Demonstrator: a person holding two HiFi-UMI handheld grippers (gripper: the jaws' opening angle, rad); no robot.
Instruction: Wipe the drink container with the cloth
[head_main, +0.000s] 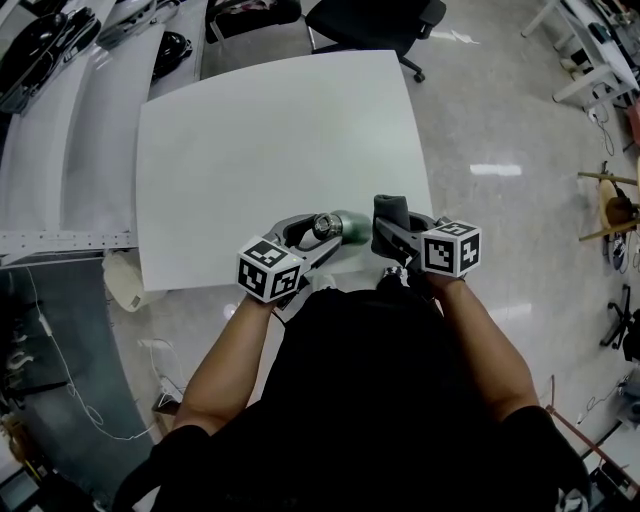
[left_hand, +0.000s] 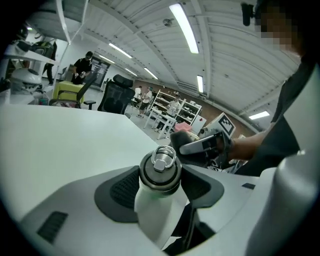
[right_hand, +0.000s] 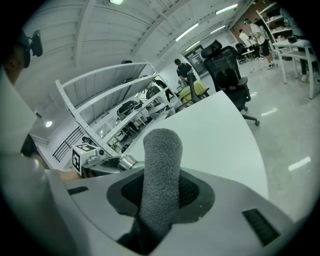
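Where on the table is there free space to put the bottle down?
Nearly the whole white table is bare up to the black chair. Crowded only at the near edge: left gripper with bottle, right gripper with cloth.

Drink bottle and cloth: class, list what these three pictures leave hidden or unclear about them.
1. Bottle: lower body hidden by the left tongs in the left gripper view.
2. Cloth: lower end drops out of sight between the right tongs in the right gripper view.
3. Bottle-cloth contact: too small in the head view.
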